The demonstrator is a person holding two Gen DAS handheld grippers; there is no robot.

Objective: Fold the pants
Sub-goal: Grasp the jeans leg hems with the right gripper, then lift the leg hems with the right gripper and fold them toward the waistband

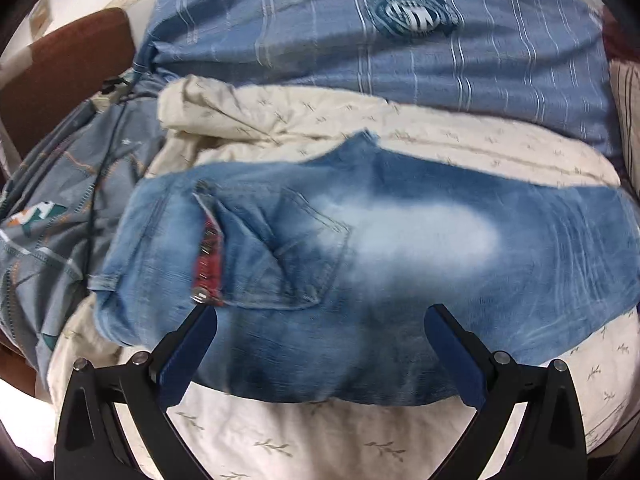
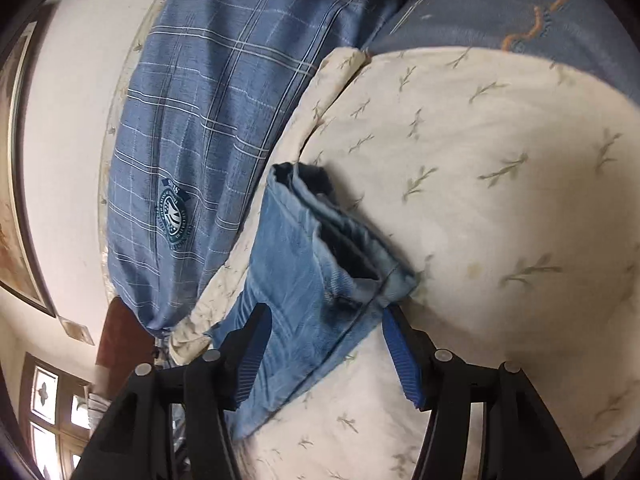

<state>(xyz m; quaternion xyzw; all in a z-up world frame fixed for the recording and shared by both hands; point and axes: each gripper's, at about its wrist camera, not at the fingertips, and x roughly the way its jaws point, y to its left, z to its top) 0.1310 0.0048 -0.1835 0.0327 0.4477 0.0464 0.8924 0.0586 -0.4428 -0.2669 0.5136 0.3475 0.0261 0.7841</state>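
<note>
We see our right gripper [image 2: 324,344] with its jaws spread wide, the blue ribbed pads [image 2: 404,364] well apart and nothing pinched between them. Between the two fingers lie the jeans [image 2: 296,280], light blue denim, with the hems of both legs stacked and their dark openings facing up and to the right. The denim rests on a cream sheet [image 2: 500,200] printed with small green sprigs. To the left lies a blue plaid cloth [image 2: 192,120] bearing a round dark-green crest [image 2: 175,214]. At the far left we make out a pale wall [image 2: 68,160], a framed picture [image 2: 12,220] and a wooden window [image 2: 52,412].
</note>
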